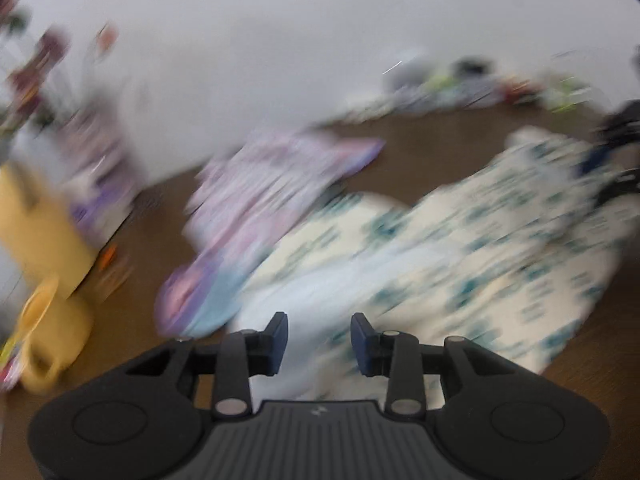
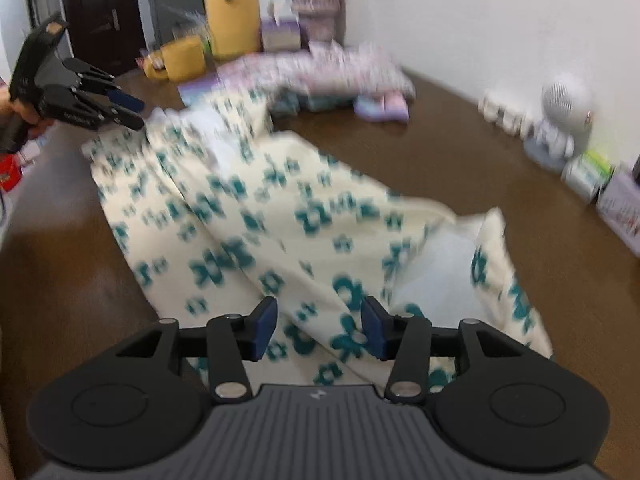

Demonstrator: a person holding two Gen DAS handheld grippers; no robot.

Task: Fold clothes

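Covering brown table [image 2: 520,208], floral garment [image 2: 248,208], white wall [image 2: 480,20]

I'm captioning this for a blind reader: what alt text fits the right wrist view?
A cream garment with teal flowers lies spread on a brown table, with the right gripper open just above its near edge. The left gripper hangs over the far end, near a lilac pile.

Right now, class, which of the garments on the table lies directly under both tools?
The cream garment with teal flowers, spread across the brown table. The pink-and-lilac patterned garments lie farther back by the wall, beyond either tool's reach.
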